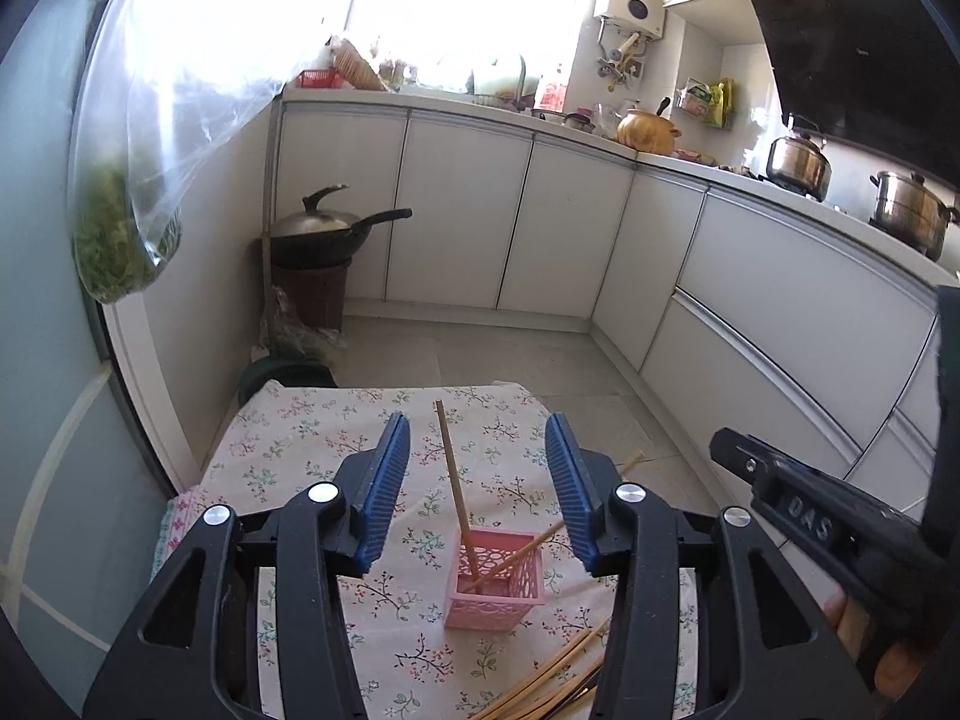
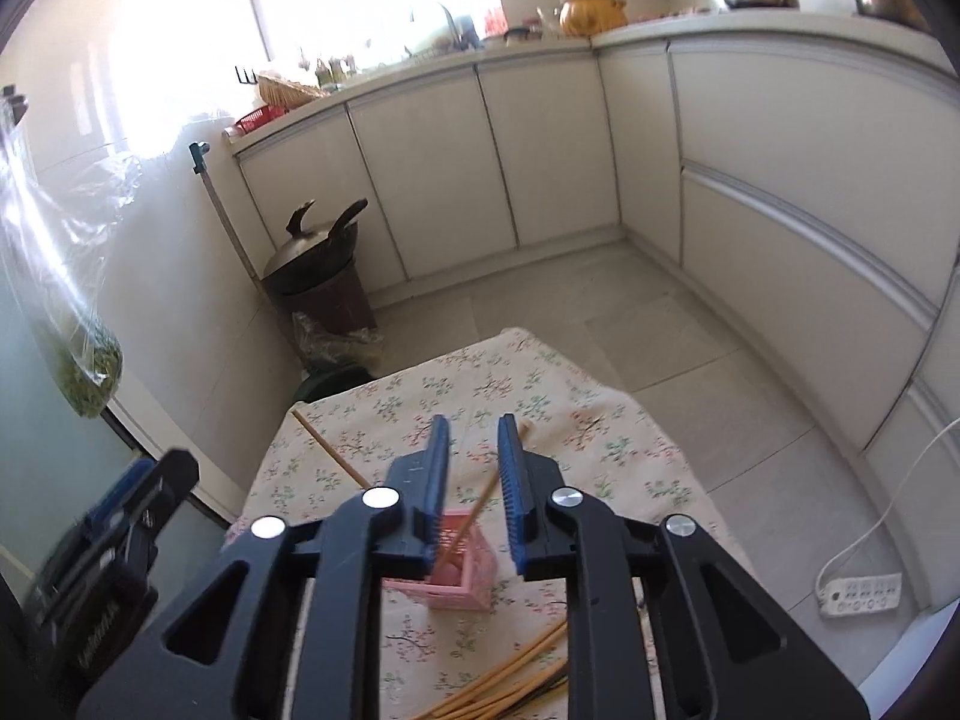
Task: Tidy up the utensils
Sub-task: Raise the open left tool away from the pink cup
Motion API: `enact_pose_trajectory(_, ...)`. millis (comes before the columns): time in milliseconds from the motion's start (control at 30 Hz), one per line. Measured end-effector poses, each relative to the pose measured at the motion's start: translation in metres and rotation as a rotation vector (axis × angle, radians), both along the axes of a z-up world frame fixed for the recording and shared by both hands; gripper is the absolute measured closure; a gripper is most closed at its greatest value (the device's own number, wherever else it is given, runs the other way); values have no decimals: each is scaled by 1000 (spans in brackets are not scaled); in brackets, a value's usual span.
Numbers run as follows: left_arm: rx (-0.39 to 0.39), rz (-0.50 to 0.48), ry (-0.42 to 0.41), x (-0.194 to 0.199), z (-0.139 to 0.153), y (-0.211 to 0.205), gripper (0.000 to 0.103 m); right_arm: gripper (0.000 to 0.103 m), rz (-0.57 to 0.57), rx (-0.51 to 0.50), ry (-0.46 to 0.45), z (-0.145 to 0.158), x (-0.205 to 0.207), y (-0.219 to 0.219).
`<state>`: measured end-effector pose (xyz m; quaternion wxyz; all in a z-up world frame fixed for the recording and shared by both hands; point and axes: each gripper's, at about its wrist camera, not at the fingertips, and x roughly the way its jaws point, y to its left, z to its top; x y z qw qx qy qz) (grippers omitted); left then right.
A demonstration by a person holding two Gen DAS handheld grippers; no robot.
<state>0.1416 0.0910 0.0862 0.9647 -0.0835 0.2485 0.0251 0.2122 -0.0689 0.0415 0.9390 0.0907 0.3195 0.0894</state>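
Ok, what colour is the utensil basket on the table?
Pink basket, with a lattice wall; clearest in the left wrist view.

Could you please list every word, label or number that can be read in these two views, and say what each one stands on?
"DAS": raised letters on the body of the right gripper, seen from the left wrist view.
Raised lettering on the left gripper in the right wrist view: too blurred to read.
Packets on the wall rack: print too small to read.
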Motion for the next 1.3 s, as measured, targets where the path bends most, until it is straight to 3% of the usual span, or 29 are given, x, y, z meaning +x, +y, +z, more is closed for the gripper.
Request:
enact_pose_trajectory(100, 5, 12, -15, -7, -1, -5, 34, 68, -25, -34, -50, -1, -19, -6)
enact_pose_trajectory(167, 20, 19, -22, -13, -3, -9, 33, 56, -40, -52, -81, -2, -32, -11)
enact_pose_trajectory(233, 25, 21, -18, -16, -4, -12, 33, 54, -67, -80, -108, -3, -44, -16)
enact_pose_trajectory(367, 38, 21, -21, -27, -7, -19, 26, 38, -148, -104, -133, -5, -60, -32)
enact_pose_trajectory(500, 77, 18, -42, -38, -9, -30, 19, 30, -199, -109, -114, -8, -67, -44)
enact_pose_trajectory(733, 97, 12, -34, -46, -15, -39, 7, 6, -286, -61, -82, -16, -80, -75)
enact_pose_trajectory(967, 135, -45, 63, -36, -36, -58, 7, 6, -305, -89, -4, -39, -87, -92)
enact_pose_trajectory(1167, 178, -86, 88, -31, -49, -78, 7, 6, -326, -93, 48, -61, -92, -112)
enact_pose_trajectory(1300, 202, -159, 157, -20, -66, -97, 7, 6, -348, -86, 92, -75, -95, -126)
